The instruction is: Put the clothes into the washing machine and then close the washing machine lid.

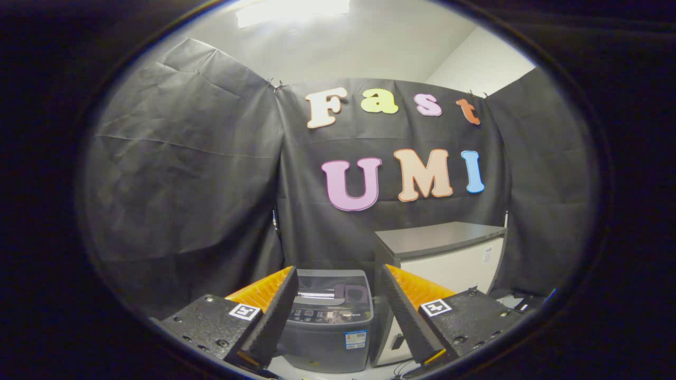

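You are holding the claw (pixel 335 295) spread wide, gripping nothing. Beyond its fingers the washing machine (pixel 330 322) is sitting beside a white cabinet (pixel 449 264); lid looks shut. Clothes are not loaded as far as visible; the whole job seemingly remains.

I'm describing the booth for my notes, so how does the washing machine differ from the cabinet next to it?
The washing machine is dark grey with a control panel on top; the cabinet is white with a flat grey top. The washing machine is shorter, the cabinet taller. The washing machine sits straight ahead between the open gripper's fingers; the cabinet stands beyond the right finger. Both are boxy and stand against the booth's wall.
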Demonstrator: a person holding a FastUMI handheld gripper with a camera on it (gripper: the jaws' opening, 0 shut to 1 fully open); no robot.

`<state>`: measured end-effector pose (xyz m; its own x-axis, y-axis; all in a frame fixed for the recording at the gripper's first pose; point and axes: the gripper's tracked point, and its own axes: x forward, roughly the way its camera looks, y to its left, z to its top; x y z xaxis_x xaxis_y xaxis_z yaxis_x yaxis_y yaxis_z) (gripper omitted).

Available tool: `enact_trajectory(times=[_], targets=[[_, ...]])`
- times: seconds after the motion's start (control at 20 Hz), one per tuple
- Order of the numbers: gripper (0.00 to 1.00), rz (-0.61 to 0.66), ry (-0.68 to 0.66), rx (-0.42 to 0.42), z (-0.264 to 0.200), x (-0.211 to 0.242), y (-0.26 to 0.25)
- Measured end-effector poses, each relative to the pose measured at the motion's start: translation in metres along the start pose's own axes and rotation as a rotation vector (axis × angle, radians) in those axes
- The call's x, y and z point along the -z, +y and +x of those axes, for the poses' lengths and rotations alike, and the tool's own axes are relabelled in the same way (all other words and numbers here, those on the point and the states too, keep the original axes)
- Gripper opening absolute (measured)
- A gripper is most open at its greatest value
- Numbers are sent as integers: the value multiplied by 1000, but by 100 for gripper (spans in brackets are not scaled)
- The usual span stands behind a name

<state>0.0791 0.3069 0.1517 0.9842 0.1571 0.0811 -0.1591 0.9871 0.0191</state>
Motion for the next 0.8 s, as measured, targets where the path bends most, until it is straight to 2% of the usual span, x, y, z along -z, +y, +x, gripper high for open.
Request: enact_trajectory(times=[0.5,0.8], targets=[[95,-1,-9,-46,2,4,18],[95,-31,1,-49,-2,11,11]])
